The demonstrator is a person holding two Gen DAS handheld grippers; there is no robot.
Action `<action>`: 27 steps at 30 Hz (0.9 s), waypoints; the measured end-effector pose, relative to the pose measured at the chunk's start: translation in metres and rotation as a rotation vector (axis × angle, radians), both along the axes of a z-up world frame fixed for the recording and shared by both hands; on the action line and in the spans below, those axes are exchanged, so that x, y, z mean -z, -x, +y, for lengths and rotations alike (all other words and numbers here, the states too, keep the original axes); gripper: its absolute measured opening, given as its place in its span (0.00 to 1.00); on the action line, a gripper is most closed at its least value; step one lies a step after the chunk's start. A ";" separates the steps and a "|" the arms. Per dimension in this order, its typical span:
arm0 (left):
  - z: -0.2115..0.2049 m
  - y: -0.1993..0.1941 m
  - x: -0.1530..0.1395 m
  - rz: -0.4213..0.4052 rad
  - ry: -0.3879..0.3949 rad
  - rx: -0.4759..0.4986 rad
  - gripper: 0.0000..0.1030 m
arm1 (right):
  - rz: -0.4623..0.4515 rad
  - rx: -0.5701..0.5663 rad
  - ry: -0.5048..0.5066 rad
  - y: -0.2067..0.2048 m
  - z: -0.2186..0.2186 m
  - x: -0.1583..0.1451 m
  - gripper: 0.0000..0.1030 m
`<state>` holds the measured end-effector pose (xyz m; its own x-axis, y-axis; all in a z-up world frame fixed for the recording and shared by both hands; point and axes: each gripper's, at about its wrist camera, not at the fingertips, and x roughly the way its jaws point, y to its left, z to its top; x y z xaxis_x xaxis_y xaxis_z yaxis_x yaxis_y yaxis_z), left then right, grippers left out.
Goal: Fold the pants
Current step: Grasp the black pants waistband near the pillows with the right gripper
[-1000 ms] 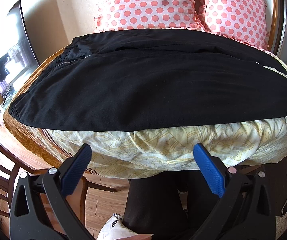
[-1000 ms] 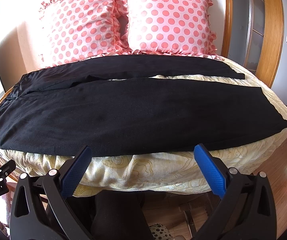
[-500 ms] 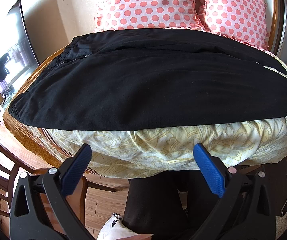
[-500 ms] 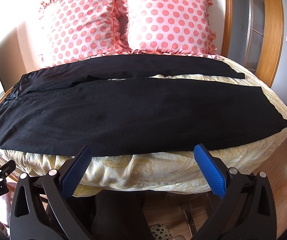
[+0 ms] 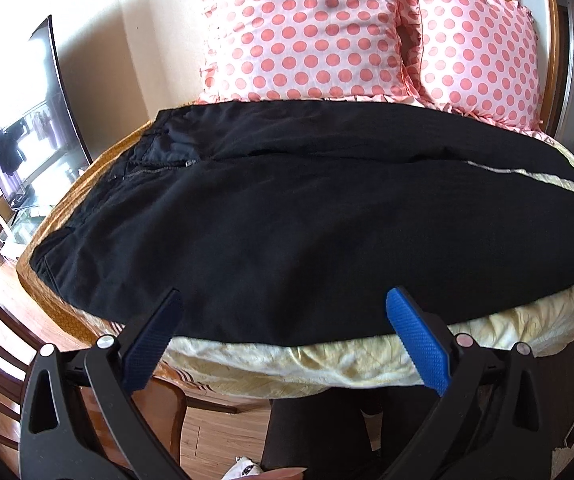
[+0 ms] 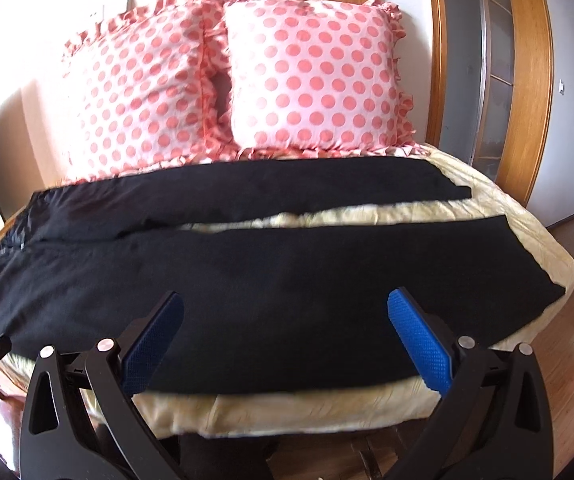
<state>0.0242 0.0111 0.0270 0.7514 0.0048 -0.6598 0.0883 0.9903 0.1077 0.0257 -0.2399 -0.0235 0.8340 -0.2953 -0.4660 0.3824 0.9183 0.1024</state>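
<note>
— One bed (image 6: 527, 240) takes up most of both views, under a pale yellow cover, correct?

— Yes, and its far end carries two pink pillows with red dots: the left pillow (image 6: 139, 96) and the right pillow (image 6: 315, 80), side by side and touching along their frilled edges.

— Where are the pants?

— Black pants (image 6: 247, 288) lie flat across the bed, lengthwise from side to side. Waist and open zip sit at the left end, best seen from the left wrist (image 5: 155, 164). Both legs run to the right; the far leg lies just in front of the pillows, the near leg along the near edge of the bed, with a strip of yellow cover showing between them.

— Anything beside the bed?

— A dark screen (image 5: 35, 132) stands to the left, and wooden chair parts show low at the left edge. Whether the chair touches the bed I cannot tell; the fisheye bends that corner too much.

— And the tools?

— Left gripper (image 5: 285, 312) hovers over the near edge of the pants toward the waist half, fingers spread wide, holding nothing. Right gripper (image 6: 287, 316) hangs over the near leg further toward the hems, blue pads (image 6: 419, 344) equally wide apart, also empty.
</note>
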 end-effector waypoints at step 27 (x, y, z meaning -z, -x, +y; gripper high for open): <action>0.024 -0.166 -0.020 -0.038 0.191 -0.075 0.98 | 0.395 0.708 -0.415 -0.294 -0.331 0.003 0.56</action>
<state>0.1900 0.0351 0.0473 0.7781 -0.0609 -0.6252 0.0128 0.9966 -0.0812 0.3199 -0.5710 -0.0261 0.2787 -0.4226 -0.8624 0.9205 0.3737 0.1144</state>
